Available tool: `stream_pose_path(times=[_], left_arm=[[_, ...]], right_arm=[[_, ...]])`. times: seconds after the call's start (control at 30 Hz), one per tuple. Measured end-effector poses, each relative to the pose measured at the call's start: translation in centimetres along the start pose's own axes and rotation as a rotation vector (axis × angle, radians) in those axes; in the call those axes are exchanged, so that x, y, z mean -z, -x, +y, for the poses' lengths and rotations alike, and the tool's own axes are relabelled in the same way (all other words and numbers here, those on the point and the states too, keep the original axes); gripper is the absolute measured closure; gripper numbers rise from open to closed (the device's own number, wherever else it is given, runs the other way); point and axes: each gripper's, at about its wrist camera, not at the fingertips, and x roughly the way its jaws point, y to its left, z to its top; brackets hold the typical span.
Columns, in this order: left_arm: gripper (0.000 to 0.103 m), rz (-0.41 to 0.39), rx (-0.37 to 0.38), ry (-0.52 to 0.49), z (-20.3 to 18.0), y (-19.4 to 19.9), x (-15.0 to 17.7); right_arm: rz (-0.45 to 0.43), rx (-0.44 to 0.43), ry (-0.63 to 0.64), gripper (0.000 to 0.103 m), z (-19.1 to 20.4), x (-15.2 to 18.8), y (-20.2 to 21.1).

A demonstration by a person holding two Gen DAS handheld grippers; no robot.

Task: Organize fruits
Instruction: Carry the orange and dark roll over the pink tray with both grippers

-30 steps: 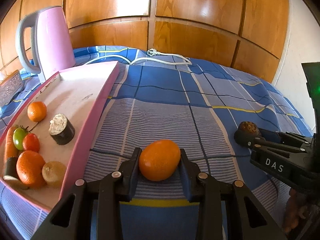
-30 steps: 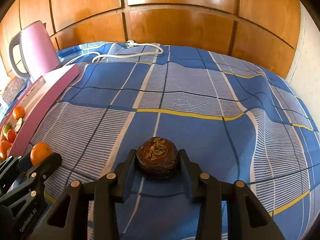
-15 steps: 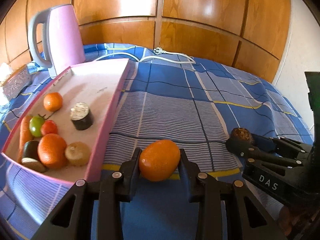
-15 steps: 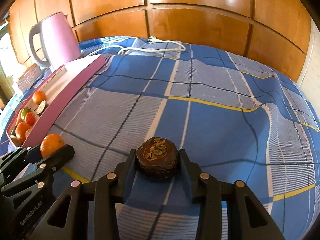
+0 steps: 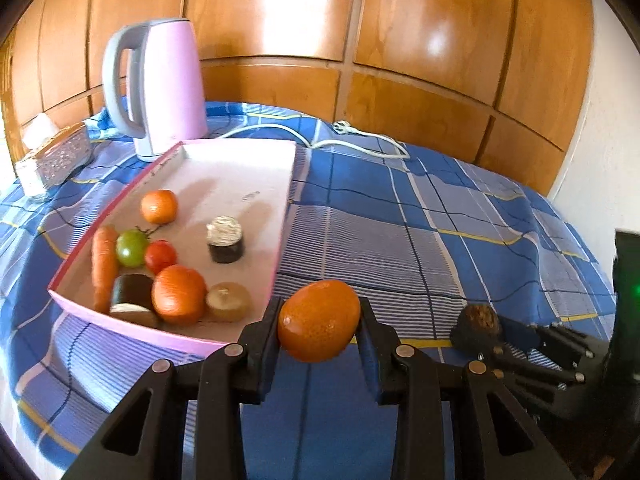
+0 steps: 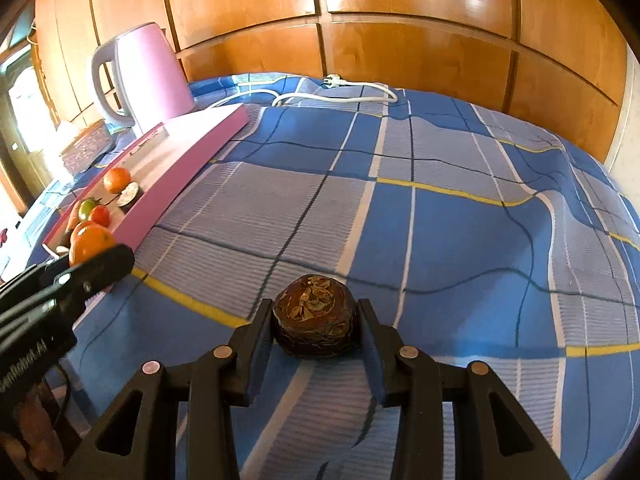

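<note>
Looking along the left gripper (image 5: 319, 326), I saw its two fingers clenched on an orange (image 5: 319, 321), held in the air just off the near right corner of the pink tray (image 5: 285, 216). That corner already held an orange, a pale onion-like piece and a dark roll packed close together, with a carrot, green and red tomatoes beyond; the bare floor lay further in, toward the kettle (image 5: 160, 84). The round fruit seemed gripped only at its sides, so it might well slip or roll, and if let go low it could strike the tray wall or knock the crowded pieces. This view alone showed the tray floor and where room remained.

Along the right gripper (image 6: 315, 328) the fingers gripped a dark brown wrinkled fruit (image 6: 314, 326) above the blue checked cloth (image 6: 460, 220), well to the right of the tray. From here the tray wall hid most of the floor, yet only this view showed the fruit's top clearly. With both tools heading the same way, I judged they might collide at the tray.
</note>
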Motion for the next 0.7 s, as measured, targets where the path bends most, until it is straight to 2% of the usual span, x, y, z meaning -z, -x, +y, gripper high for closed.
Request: stream_pose_path(times=[0.37, 0.7], left_arm=[[0.068, -0.067, -0.042, 0.06, 3.0, 3.5, -1.6], [0.068, -0.128, -0.104, 0.105, 6.3, 6.5, -2.4]], right_arm=[[-0.023, -0.065, 0.036, 0.062, 3.2, 0.5, 1.7], [-0.053, -0.147, 0.114, 0.062, 7.8, -0.1, 3.3]])
